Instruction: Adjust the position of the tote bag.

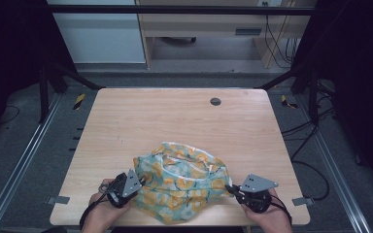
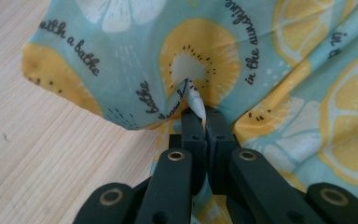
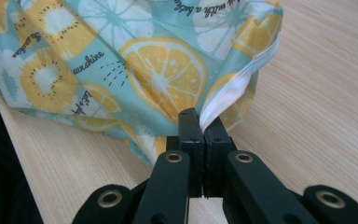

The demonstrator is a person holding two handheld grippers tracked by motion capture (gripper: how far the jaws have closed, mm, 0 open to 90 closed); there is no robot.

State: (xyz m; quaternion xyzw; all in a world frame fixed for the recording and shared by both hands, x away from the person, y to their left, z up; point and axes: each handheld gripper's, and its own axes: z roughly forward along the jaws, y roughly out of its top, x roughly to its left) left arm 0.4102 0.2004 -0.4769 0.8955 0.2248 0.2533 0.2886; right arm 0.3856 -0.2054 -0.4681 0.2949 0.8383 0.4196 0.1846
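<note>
A light blue cloth [image 1: 182, 182] printed with yellow citrus slices and black lettering lies bunched at the table's near edge. My left gripper [image 1: 138, 180] is shut on its left side; in the left gripper view a pinched fold of the cloth [image 2: 193, 95] rises from between the closed jaws of the left gripper [image 2: 205, 114]. My right gripper [image 1: 230, 188] is shut on the cloth's right side; in the right gripper view a white-lined hem of the cloth [image 3: 228, 95] is clamped in the right gripper [image 3: 200, 119]. A hand holds each gripper from below.
The wooden table [image 1: 175, 116] has a small dark round grommet [image 1: 215, 101] near its far edge. Black frame bars [image 1: 53, 80] and cables [image 1: 311, 131] run along both sides. Shelving stands beyond the table.
</note>
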